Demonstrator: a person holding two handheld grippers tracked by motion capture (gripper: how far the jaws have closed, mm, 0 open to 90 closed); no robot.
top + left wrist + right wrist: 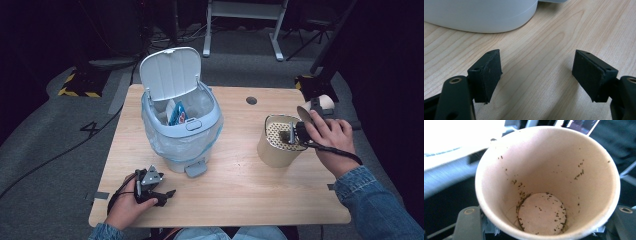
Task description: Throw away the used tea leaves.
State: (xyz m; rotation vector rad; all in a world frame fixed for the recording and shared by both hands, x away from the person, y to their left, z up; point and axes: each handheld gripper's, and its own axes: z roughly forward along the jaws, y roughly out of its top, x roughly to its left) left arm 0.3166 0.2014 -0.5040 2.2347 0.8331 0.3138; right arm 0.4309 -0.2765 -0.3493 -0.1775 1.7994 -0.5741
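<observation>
A paper cup (544,170) with dark specks stuck to its inside sits tilted between the jaws of my right gripper (546,220), which is shut on it. In the high view that cup (324,102) and right gripper (314,106) are held at the table's right side, just beyond a tan round container (272,150) with a perforated top. My left gripper (167,195) rests low at the front left of the table. Its jaws stand wide apart over bare wood, left gripper (537,60) open with nothing between them.
A pale blue pedal bin (182,135) with its lid up and a plastic liner stands left of centre; its base (481,15) is close ahead of the left gripper. A blue packet (176,114) lies inside. A cable hole (251,100) marks the wooden table (240,190).
</observation>
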